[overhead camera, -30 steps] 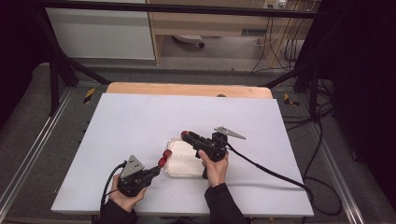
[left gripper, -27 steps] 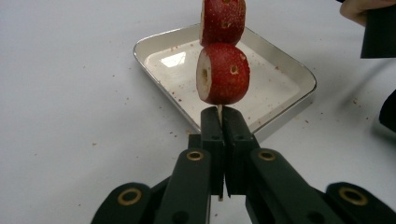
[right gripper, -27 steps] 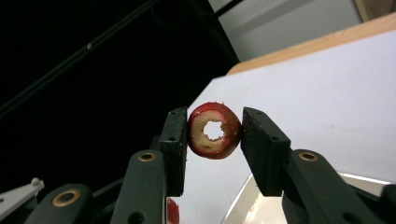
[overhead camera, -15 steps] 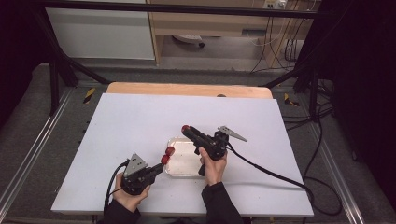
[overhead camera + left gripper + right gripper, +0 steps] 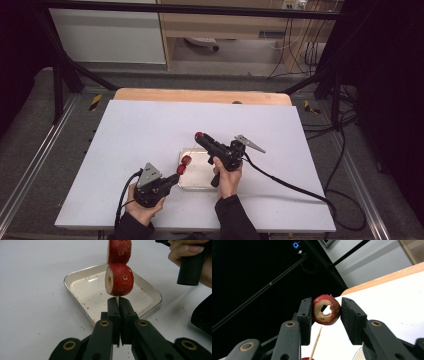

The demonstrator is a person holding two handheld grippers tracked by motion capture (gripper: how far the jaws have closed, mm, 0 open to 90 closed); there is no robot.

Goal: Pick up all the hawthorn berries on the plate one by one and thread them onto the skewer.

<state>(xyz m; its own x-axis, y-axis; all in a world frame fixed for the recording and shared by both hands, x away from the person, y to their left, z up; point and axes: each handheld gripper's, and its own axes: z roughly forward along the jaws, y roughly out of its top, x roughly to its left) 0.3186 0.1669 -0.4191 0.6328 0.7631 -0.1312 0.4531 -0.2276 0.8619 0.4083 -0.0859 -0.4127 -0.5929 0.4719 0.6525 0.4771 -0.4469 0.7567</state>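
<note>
Your left tool (image 5: 181, 166) has crept up and right along the white counter (image 5: 130, 130) since a second ago: the thin wooden skewer (image 5: 117, 299) with its two cored red fruit pieces (image 5: 183, 164) was over the left rim of the shallow white metal tray (image 5: 197, 186), and now sits a touch further in over it. Your right tool (image 5: 199, 136) with its cored red fruit ring (image 5: 326, 309) drifted slightly down-left toward the skewer tip.

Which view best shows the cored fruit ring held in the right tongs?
The right gripper view: the ring sits close up between the pads, its cored hole facing the camera. In the high view it is a small red dot at the tong tips. The left gripper view shows the two skewered fruits instead.
</note>
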